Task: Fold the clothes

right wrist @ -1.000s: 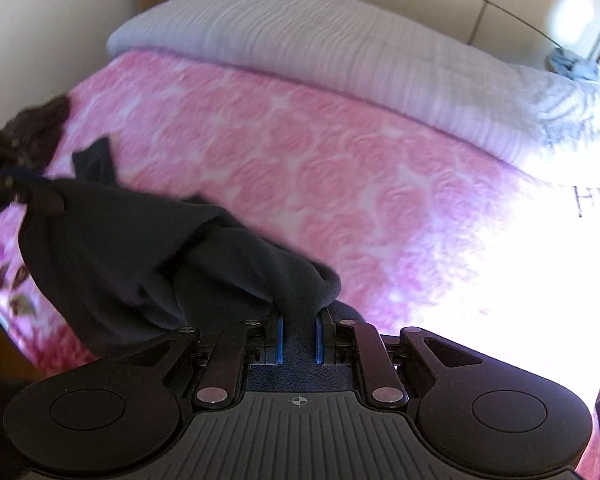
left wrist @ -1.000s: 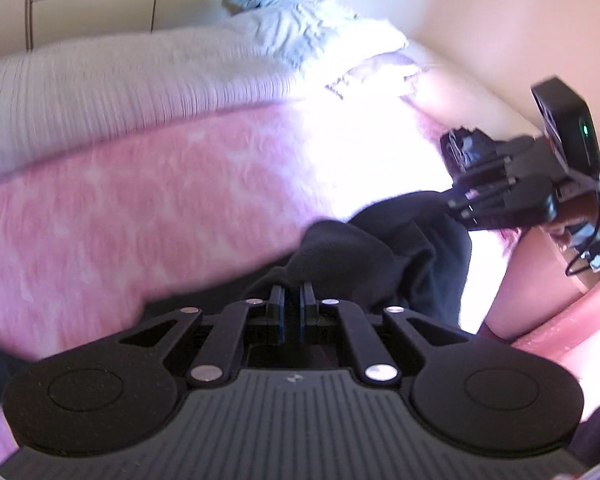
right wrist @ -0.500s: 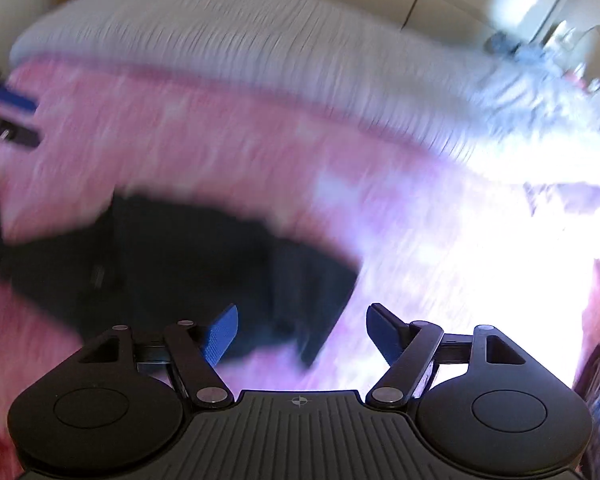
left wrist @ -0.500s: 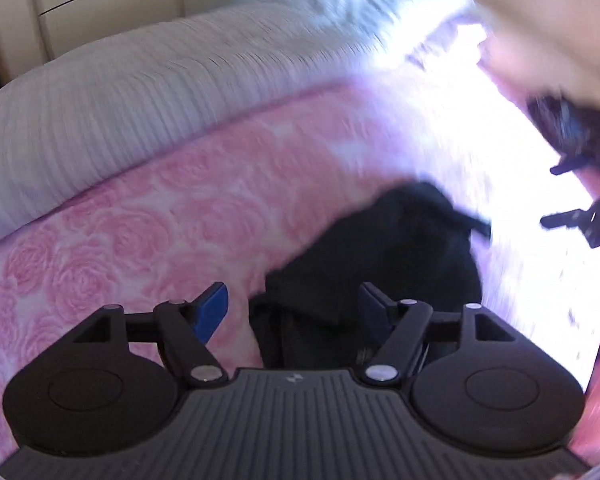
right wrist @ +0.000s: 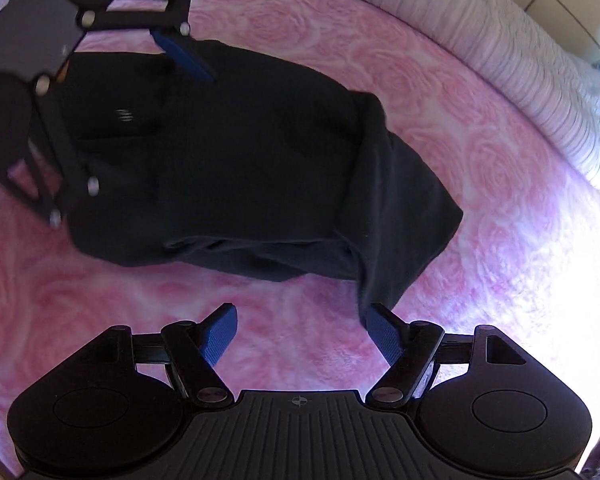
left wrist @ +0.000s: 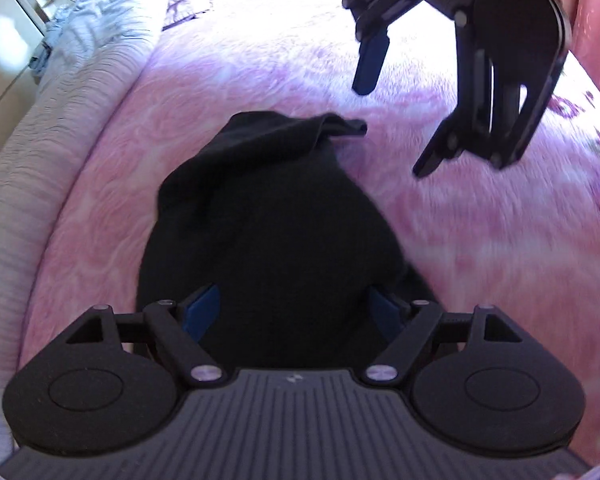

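Lying on a pink bedspread (right wrist: 480, 152) patterned with roses is a dark garment (right wrist: 240, 168), loosely bunched and partly folded, with one flap doubled over along its right side in the right wrist view. Neither gripper holds it.

From the left wrist camera, the left gripper (left wrist: 296, 312) has its jaws spread wide apart, one blue-padded finger on each side of the near end of the garment (left wrist: 268, 220), which fills the space between them. Whether the pads touch the cloth cannot be told. The garment stretches away from this camera to a crumpled tip in the middle of the bedspread (left wrist: 480, 240).

The right gripper (left wrist: 396, 108) shows at the upper right of that view, above the bedspread and just beyond the garment's far tip, its fingers also wide apart and empty.

From the right wrist camera, the right gripper (right wrist: 300, 336) is open over bare bedspread, and its right finger sits right at the hanging corner of the garment. The left gripper (right wrist: 112, 132) appears at the upper left, over the garment's far end.

A pale ribbed cover (left wrist: 40, 152) runs along the far edge of the bed, seen also in the right wrist view (right wrist: 480, 20).
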Tool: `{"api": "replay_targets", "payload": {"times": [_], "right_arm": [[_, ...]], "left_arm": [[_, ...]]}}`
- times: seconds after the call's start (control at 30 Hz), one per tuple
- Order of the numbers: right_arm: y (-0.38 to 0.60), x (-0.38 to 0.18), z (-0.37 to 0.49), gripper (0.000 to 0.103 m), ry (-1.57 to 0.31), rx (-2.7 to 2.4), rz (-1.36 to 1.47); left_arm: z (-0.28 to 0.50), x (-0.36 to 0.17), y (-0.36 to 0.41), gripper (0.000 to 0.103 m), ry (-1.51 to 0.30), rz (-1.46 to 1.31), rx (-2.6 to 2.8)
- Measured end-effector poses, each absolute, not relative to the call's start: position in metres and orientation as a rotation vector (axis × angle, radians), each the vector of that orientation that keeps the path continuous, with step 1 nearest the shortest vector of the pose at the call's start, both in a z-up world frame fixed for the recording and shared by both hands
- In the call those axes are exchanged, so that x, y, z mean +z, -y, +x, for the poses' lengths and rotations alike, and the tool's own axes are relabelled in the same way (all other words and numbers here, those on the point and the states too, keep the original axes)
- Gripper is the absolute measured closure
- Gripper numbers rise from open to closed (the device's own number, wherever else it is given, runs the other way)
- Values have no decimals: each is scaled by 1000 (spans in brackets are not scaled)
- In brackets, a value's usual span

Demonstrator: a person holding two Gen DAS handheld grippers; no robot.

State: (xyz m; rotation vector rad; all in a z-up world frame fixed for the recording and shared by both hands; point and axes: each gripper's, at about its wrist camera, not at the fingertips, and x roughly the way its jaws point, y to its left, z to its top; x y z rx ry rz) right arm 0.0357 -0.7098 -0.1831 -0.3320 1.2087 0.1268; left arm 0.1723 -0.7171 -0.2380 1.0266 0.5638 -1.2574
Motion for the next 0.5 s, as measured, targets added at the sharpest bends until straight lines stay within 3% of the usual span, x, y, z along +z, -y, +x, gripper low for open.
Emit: {"api": "replay_targets", "payload": {"times": [0.03, 0.07, 0.1, 0.13, 0.17, 0.3, 0.5], "right_arm": [[720, -183, 34, 28, -1209, 121, -307], [730, -183, 33, 28, -1209, 115, -282], [740, -183, 31, 28, -1209, 109, -256], [750, -184, 30, 28, -1209, 103, -231], [760, -184, 29, 28, -1209, 97, -206], [784, -178, 21, 28, -1200, 88, -103], [769, -168, 29, 28, -1143, 138, 32]], "left_arm": [[173, -242, 730, 34, -590, 1026, -1269], [178, -243, 740, 67, -645, 1017, -1297], [188, -235, 744, 83, -698, 977, -1288], [199, -228, 749, 86, -752, 937, -1277], [210, -219, 752, 98, -801, 893, -1264], [287, -156, 722, 101, -822, 678, -1104], [392, -76, 661, 103, -697, 574, -727]]}}
